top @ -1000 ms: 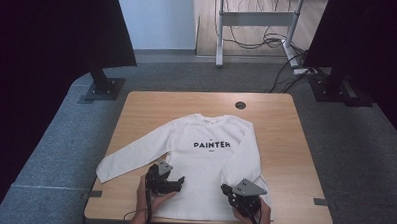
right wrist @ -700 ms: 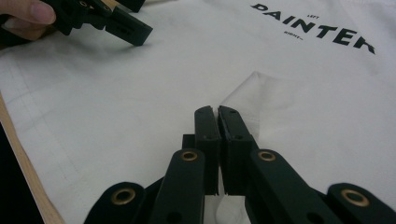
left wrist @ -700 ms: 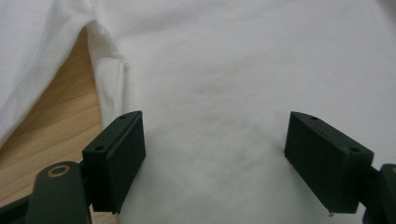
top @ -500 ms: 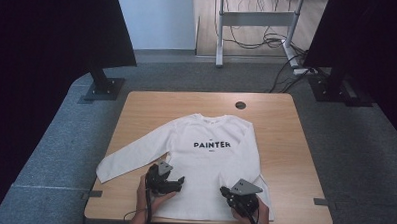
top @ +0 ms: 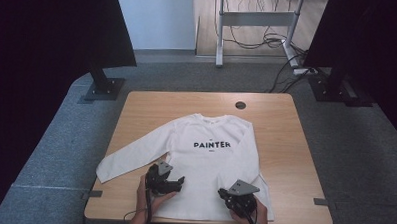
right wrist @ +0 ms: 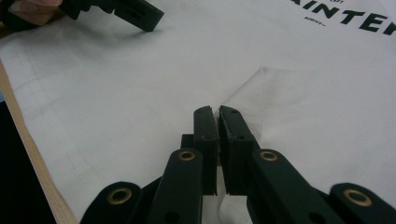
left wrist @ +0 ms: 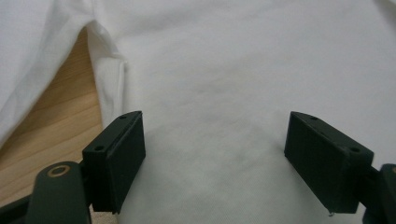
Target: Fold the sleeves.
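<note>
Over the lower hem of the white shirt, near the table's front edge, the left gripper hangs with its jaws spread wide; in the left gripper view the two black pads stand far apart above smooth cloth, gripping nothing. Beside its left pad the shirt's side seam and a wedge of bare wood show where the sleeve parts from the body. The left hand comes up from the bottom edge of the high view and tilts the tool toward the shirt's middle.

The right gripper sits at the shirt's lower right, its jaws brought nearly together in the right gripper view, with a small raised fold of fabric running out from their tips; whether cloth is truly pinched between them I cannot tell. The right hand holds it low over the hem, a grey plate on top.

The shirt lies flat, front up, with the word PAINTER printed across the chest, one sleeve stretched out toward the table's left and the other folded along the body.

It rests on a pale wooden table with a round cable hole near the far edge. Around it lies grey carpet, dark stands flank both sides, and a desk frame with tangled cables stands beyond.
</note>
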`<state>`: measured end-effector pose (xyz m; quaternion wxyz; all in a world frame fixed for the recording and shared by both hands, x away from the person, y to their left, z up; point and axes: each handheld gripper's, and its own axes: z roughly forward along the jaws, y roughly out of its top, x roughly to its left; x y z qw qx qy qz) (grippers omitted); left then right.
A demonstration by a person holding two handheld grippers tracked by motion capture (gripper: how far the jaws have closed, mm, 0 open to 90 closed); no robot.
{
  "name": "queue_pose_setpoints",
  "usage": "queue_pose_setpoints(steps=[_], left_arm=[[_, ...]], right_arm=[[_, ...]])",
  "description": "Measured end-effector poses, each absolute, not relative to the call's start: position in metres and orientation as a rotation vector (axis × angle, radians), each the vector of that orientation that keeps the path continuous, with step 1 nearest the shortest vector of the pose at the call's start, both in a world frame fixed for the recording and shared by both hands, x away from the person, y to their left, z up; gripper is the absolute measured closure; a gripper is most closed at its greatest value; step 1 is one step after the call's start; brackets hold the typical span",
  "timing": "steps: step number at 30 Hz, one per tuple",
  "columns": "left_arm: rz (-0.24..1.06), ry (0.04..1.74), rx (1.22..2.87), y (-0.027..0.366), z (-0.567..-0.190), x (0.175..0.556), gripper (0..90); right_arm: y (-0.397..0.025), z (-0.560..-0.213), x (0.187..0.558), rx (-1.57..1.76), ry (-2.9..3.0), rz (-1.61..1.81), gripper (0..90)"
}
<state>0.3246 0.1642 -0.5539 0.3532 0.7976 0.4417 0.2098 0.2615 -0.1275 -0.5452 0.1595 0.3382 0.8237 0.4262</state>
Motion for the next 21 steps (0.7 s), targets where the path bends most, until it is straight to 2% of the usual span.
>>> queue_pose_setpoints(steps=[14,21], left_arm=[[0.543,1.142,2.064,0.164,-0.554,0.325,19.8],[0.543,1.142,2.063,0.164,-0.554,0.325,19.8]], right_arm=[[-0.124,-0.545,0.260,0.937,2.434,1.295,75.7],[-0.138,-0.535,0.263,0.981,2.376,1.440,71.4]])
